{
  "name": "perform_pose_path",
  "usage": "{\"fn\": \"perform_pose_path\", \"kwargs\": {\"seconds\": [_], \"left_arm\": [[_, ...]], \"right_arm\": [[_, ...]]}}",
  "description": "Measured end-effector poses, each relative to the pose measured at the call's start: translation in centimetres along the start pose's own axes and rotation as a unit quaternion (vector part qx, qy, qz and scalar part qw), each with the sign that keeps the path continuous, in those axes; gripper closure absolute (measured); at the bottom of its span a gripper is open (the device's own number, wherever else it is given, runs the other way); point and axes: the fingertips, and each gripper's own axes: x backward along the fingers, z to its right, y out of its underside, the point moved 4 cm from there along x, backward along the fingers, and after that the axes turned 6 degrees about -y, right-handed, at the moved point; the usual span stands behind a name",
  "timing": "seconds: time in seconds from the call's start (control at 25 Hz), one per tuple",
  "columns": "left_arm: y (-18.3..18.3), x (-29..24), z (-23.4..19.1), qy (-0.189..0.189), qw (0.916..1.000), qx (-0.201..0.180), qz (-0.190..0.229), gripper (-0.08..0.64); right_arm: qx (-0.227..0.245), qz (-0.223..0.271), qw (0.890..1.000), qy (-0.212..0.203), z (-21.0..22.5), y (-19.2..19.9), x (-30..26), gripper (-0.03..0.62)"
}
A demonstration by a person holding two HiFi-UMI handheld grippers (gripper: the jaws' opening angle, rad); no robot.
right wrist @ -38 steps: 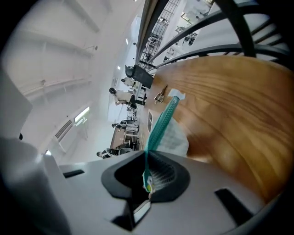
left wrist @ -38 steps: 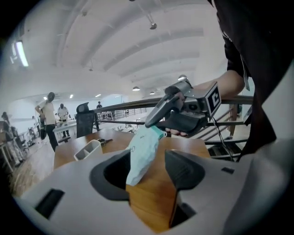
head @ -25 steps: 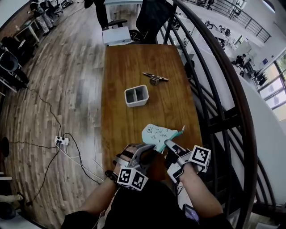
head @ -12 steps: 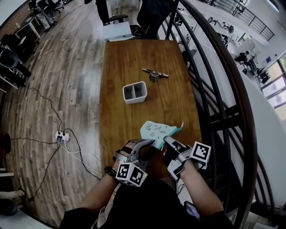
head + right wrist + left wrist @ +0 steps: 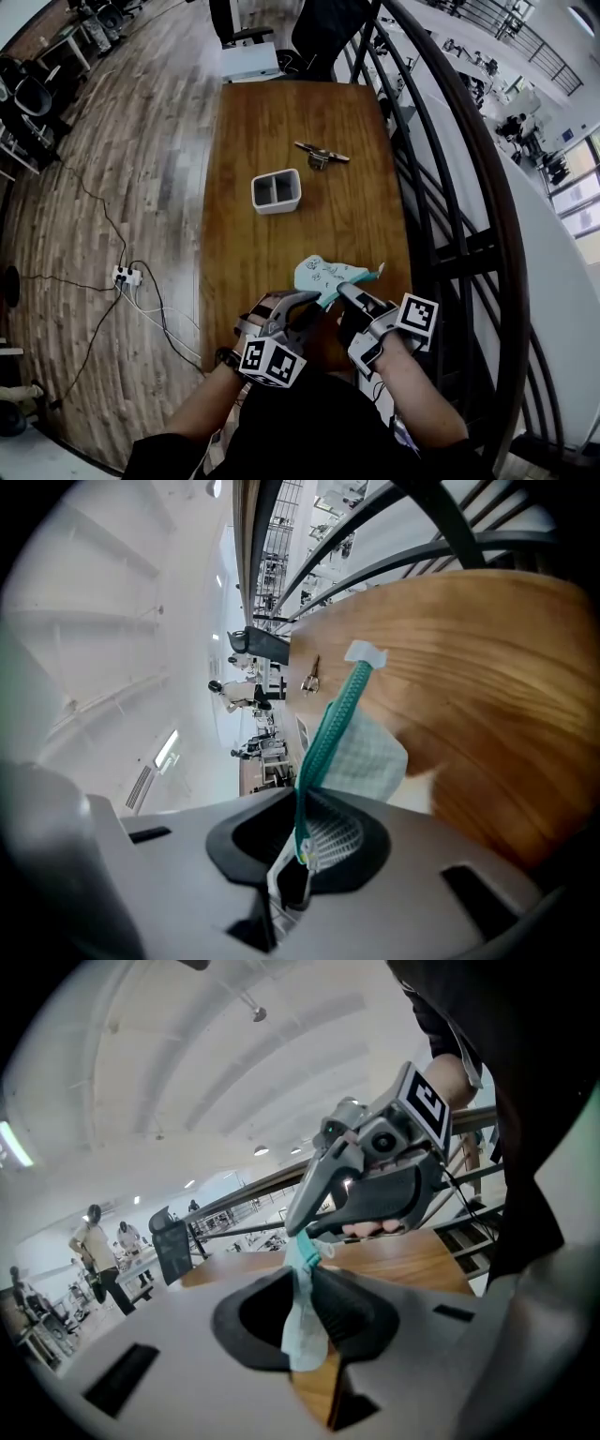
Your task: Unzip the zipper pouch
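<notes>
Pouch [image 5: 326, 275] hangs in the air over the near end of the table [image 5: 281, 112] in the head view, clear of the wood, between the left gripper [image 5: 314, 302] and the right gripper [image 5: 345, 292], which face each other close together.

In the left gripper view, the jaws have just been closing. A thin fold of the pale fabric now stands pinched between the pads, with the right gripper's tip just beyond, at the pouch's upper edge.

In the right gripper view, the jaws are almost fully together on the teal zipper [image 5: 328, 733] at its near end, apparently at the slider. The zipper runs away from them to a white tab, teeth meshed all the way, so the unzipping looks not yet begun.

The weak point is probably the left grip. It has only a narrow fabric edge, and nothing supports the pouch from below, so a firm pull could drag the fabric out. Pulling at an angle to the teeth could jam the slider, or the small pull could slip from the right pads.
</notes>
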Motion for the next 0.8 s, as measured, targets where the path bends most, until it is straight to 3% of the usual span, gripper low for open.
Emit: {"fn": "perform_pose_path", "kwargs": {"seconds": [0.12, 0.24, 0.4, 0.52, 0.68, 0.8], "left_arm": [[-0.7, 0.0, -0.6, 0.000, 0.9998, 0.020, 0.006, 0.514], [-1.1, 0.0, -0.9, 0.011, 0.9982, 0.059, 0.009, 0.525], [-0.9, 0.1, -1.3, 0.024, 0.9941, 0.106, 0.006, 0.531], [-0.7, 0.4, -1.5, 0.030, 0.9910, 0.130, 0.002, 0.532], [-0.7, 1.1, -1.9, 0.053, 0.9847, 0.166, 0.005, 0.538], [-1.2, 1.4, -2.4, 0.064, 0.9792, 0.192, 0.015, 0.538]], "right_arm": [[0.031, -0.020, 0.999, -0.011, -1.0, -0.4, 0.0, 0.542], [0.086, -0.047, 0.995, -0.028, -1.9, -0.4, 0.4, 0.473], [0.188, -0.089, 0.978, -0.019, -2.4, -0.1, 1.6, 0.465], [0.291, -0.106, 0.951, 0.013, -2.6, 0.2, 2.6, 0.463], [0.428, -0.134, 0.894, 0.003, -4.5, 1.9, 2.3, 0.492], [0.485, -0.163, 0.859, -0.010, -5.5, 3.2, 1.7, 0.495]]}}
